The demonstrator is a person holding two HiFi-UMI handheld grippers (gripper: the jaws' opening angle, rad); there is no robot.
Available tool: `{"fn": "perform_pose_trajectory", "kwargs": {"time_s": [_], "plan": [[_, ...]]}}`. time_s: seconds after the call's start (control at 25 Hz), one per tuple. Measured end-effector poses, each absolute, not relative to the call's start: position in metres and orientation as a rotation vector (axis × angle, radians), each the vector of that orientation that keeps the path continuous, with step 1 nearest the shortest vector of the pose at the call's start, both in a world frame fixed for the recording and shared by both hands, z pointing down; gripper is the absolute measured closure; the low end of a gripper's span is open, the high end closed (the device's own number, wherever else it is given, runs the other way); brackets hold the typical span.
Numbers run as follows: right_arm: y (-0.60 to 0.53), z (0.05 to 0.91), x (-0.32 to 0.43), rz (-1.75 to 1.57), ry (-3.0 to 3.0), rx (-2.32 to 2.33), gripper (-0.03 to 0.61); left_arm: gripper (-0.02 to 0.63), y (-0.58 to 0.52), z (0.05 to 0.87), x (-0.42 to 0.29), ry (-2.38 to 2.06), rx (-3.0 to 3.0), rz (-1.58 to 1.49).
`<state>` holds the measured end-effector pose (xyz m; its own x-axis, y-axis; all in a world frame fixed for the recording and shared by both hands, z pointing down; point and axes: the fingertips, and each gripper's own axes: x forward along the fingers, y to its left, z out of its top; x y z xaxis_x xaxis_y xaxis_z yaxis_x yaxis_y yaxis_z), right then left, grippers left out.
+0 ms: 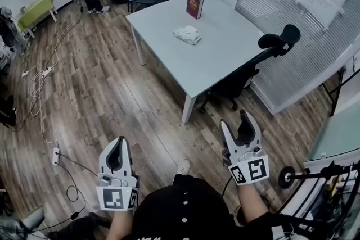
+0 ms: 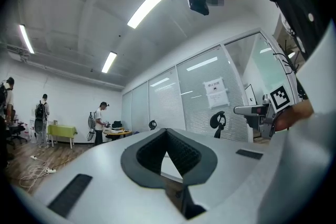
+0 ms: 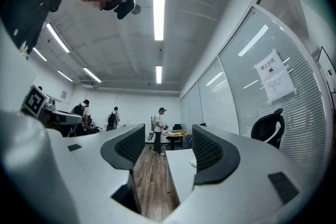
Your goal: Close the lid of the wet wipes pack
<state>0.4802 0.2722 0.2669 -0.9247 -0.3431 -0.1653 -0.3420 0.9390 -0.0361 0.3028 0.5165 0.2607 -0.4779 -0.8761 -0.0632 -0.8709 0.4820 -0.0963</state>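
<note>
Left gripper (image 1: 119,142) low over wood floor (image 1: 101,98), fingers pressed together, nothing between. Right gripper (image 1: 235,121) beside it, fingers spread, empty. Both well short of bench (image 1: 225,59). Wipes pack (image 1: 187,35) lies mid-bench, far from both; lid state too small to tell. Red book (image 1: 194,5) upright behind pack.

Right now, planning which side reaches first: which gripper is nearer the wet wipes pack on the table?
Right. The right gripper is held farther forward, below and right of the wet wipes pack; the left gripper sits farther back, to its lower left.
</note>
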Motion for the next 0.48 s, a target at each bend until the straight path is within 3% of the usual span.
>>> {"fn": "perform_pose_trajectory", "kwargs": {"time_s": [0.48], "plan": [[0.215,0.276,0.431,0.043,2.972,-0.459,0.29,0.607,0.456,0.265,0.261,2.639,-1.506,-0.049]]}}
